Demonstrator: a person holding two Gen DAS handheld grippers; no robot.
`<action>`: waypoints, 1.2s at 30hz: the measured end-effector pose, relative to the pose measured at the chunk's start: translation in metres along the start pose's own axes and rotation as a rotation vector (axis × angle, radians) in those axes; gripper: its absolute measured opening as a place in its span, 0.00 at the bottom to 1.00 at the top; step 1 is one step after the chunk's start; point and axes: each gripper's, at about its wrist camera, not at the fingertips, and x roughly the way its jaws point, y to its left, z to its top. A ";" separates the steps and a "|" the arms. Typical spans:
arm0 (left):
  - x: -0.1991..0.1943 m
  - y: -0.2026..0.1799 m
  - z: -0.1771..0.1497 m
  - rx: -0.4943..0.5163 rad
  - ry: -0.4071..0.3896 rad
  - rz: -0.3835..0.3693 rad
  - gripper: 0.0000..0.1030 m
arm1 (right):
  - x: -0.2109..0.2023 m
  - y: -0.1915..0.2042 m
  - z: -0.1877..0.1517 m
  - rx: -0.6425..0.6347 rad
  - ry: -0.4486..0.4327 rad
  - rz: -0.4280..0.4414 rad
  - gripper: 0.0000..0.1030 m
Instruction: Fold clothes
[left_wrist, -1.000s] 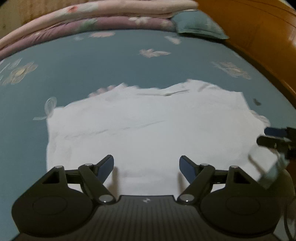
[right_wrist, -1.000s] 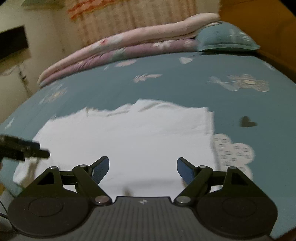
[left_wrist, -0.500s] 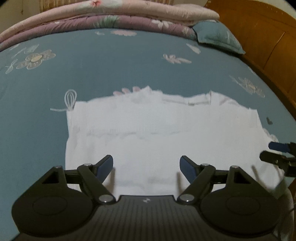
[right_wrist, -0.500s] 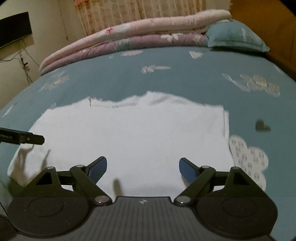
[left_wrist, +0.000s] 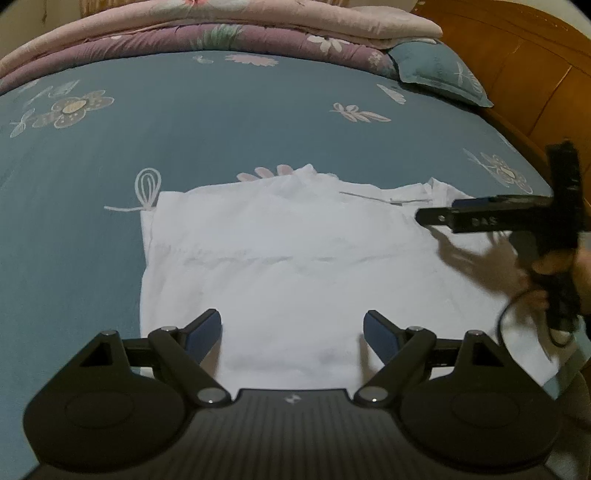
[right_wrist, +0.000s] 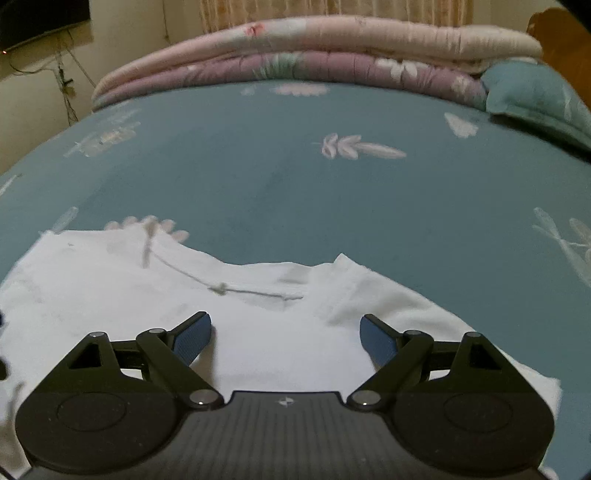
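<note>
A white garment (left_wrist: 295, 258) lies spread flat on the teal bed sheet (left_wrist: 221, 129). My left gripper (left_wrist: 291, 334) hovers over its near edge, jaws opening, with nothing between the blue pads. In the left wrist view my right gripper (left_wrist: 428, 218) reaches in from the right over the garment's far right corner, held by a hand (left_wrist: 576, 266). In the right wrist view the right gripper (right_wrist: 286, 334) stands just short of the neckline (right_wrist: 240, 290) of the garment (right_wrist: 110, 295). Its jaws are also opening and hold nothing.
Folded pink and purple quilts (left_wrist: 221, 26) and a teal pillow (left_wrist: 443, 70) lie along the bed's far edge. A wooden headboard (left_wrist: 535, 74) runs along the right. The flowered sheet (right_wrist: 332, 184) beyond the garment is bare. Cables hang on the wall (right_wrist: 66, 81) at far left.
My right gripper has swept from the garment's near right edge across toward the neckline, and its jaws have spread wider. My left gripper shifted a little; the garment lies as before.
</note>
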 end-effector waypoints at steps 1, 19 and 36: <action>0.001 0.002 0.000 -0.002 0.000 -0.002 0.82 | 0.005 -0.001 0.002 -0.005 -0.005 -0.003 0.97; 0.001 0.010 -0.001 0.018 -0.022 -0.053 0.91 | 0.012 0.024 0.034 -0.052 0.050 -0.027 1.00; -0.008 0.015 -0.003 0.126 0.011 0.024 0.91 | 0.085 0.106 0.076 -0.268 0.086 0.054 1.00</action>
